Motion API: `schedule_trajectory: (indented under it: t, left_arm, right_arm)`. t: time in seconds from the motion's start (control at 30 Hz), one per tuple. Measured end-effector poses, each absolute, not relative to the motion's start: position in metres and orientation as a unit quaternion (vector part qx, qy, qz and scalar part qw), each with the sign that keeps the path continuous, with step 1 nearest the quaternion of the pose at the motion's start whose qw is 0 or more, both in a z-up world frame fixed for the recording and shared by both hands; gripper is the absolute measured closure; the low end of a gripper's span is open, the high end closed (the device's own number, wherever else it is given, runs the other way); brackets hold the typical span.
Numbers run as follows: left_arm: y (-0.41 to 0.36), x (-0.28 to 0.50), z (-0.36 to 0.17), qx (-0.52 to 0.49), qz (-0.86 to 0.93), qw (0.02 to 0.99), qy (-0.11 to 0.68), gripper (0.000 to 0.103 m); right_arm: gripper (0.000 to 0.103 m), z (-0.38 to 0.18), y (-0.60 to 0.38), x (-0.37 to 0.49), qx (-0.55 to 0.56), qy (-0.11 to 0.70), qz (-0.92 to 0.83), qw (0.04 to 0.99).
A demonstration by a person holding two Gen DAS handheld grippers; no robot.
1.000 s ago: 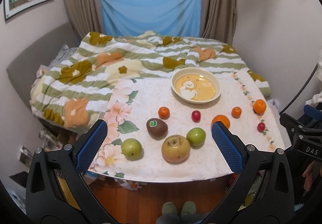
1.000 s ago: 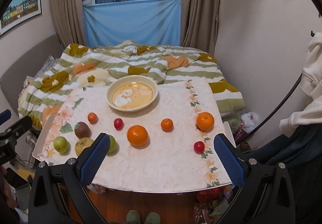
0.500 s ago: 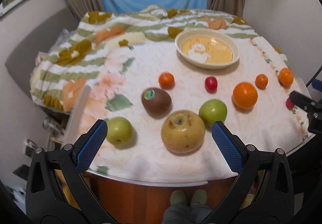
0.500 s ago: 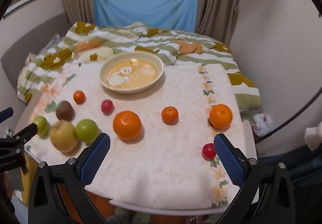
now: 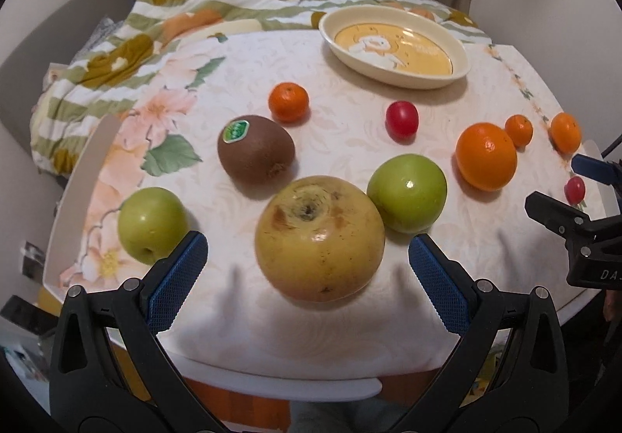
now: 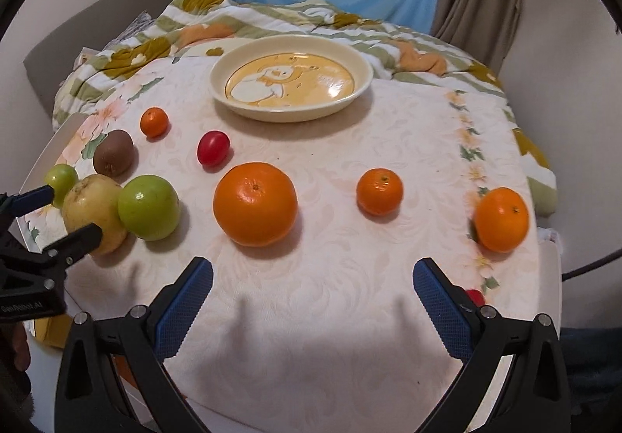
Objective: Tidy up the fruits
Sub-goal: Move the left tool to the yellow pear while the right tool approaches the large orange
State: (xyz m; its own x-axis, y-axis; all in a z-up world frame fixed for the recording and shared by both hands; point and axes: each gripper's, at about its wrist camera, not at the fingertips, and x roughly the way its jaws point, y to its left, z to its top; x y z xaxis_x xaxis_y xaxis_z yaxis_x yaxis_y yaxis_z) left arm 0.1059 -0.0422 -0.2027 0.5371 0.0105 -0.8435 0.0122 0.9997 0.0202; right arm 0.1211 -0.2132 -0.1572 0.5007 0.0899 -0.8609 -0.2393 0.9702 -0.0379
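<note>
Through the left wrist camera, the left gripper [image 5: 307, 262] is closing in low on the near edge of the table [image 5: 272, 382], where a second ago it was hanging well back with the whole tabletop in sight; its blue pads are standing wide, one each side of the big yellow apple [image 5: 319, 238], not yet touching it. That is reading as the start of a first pick, with nothing yet in the cream dish [image 5: 392, 48] at the far edge. A green apple [image 5: 407, 193] is touching or just beside the yellow one, another green apple [image 5: 152, 223] is sitting near the left edge, and the kiwi [image 5: 255, 149] is carrying a small green sticker whose print is too small to read. At the right edge of this view the other tool is showing the letters "DA", cut off. Through the right wrist camera, the right gripper [image 6: 313, 297] is likewise dropping closer over the near edge, tongs wide and holding nothing, facing the large orange [image 6: 255, 203]; a small mandarin [image 6: 380, 191] and another orange [image 6: 502, 219] are lying toward the right edge, a red cherry tomato [image 6: 213, 148] nearer the dish. The left tool's body is reading "GenRobot.AI". All the fruit is lying loose on the cloth.
</note>
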Motion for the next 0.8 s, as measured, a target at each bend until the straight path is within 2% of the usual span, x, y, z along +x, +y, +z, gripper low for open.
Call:
schedule_trajectory:
  t: [0.23,0.33,0.4,0.7,0.8]
  left_arm:
    - [-0.038,0.113,-0.213,0.009,0.001,0.872,0.49,0.0]
    - [-0.037,0.116,-0.217,0.003,-0.004,0.867,0.498,0.006]
    - [-0.037,0.115,-0.217,-0.007,-0.017,0.866,0.5,0.02]
    - [-0.034,0.112,-0.217,-0.016,-0.018,0.862,0.507,0.02]
    - [-0.029,0.109,-0.216,-0.013,-0.015,0.861,0.508,0.02]
  right_arm:
    - [0.001,-0.167,-0.209,0.132,-0.086,0.496,0.109,0.857]
    - [0.003,-0.17,-0.209,0.136,-0.087,0.5,0.118,0.853]
    - [0.009,-0.173,-0.206,0.139,-0.089,0.504,0.123,0.85]
    - [0.027,-0.177,-0.195,0.15,-0.08,0.52,0.15,0.837]
    - [0.029,-0.178,-0.19,0.154,-0.085,0.52,0.156,0.835]
